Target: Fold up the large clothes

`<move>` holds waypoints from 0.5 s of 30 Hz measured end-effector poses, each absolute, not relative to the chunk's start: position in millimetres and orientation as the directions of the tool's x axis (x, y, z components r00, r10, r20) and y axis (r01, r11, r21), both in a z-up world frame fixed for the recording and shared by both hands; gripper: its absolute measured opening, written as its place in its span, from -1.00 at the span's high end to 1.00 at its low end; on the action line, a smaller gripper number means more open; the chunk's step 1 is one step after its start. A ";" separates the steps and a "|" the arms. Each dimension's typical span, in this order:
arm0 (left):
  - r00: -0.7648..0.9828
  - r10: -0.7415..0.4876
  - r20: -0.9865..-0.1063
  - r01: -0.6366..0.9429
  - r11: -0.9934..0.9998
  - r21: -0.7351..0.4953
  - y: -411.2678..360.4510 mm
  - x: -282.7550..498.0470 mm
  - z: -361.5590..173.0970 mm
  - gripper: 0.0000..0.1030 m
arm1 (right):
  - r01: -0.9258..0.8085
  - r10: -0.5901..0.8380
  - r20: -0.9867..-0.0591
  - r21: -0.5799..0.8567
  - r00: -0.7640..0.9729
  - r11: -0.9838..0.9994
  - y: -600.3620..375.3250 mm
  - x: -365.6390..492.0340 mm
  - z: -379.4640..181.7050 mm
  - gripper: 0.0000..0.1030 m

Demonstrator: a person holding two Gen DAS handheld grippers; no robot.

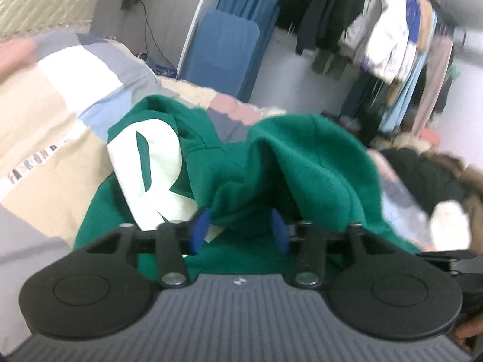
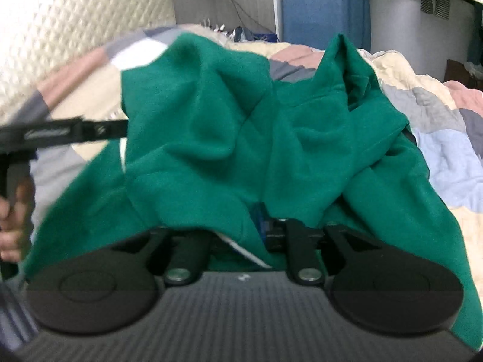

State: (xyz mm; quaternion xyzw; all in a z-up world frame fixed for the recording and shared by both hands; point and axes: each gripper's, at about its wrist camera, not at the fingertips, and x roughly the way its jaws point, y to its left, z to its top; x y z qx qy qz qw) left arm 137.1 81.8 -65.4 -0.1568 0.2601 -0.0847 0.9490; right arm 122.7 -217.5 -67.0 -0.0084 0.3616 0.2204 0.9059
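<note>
A green sweatshirt (image 1: 265, 163) with a large white letter R (image 1: 151, 175) lies bunched on the patchwork bed cover (image 1: 60, 114). My left gripper (image 1: 240, 226) has its blue pads (image 1: 200, 226) apart, with green cloth lying between them. In the right wrist view the sweatshirt (image 2: 229, 126) is draped over my right gripper (image 2: 256, 226) and hides its fingers; only a bit of blue pad (image 2: 260, 217) shows. The other gripper's black body (image 2: 60, 132) shows at the left edge of that view.
A quilted headboard (image 2: 75, 24) is behind the bed. A blue ironing board (image 1: 220, 48) leans against the wall. A rack of hanging clothes (image 1: 392, 45) stands at the right. A dark fur-trimmed coat (image 1: 428, 175) lies at the bed's right side.
</note>
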 end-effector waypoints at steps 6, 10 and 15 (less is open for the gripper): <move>0.892 -0.287 -0.349 0.142 0.912 -0.386 94.9 98.3 -39.2 -0.22 | -0.429 0.472 -0.568 0.219 0.674 0.876 -230.3 96.6 -46.6 -0.39; 0.899 -0.328 -0.289 0.174 0.875 -0.453 97.3 94.7 -31.6 -0.22 | -0.439 0.519 -0.511 0.279 0.685 0.854 -235.1 99.1 -35.5 -0.39; 0.905 -0.328 -0.271 0.169 0.861 -0.480 101.3 105.4 -33.5 -0.22 | -0.440 0.570 -0.431 0.369 0.699 0.819 -246.4 103.4 -26.3 -0.39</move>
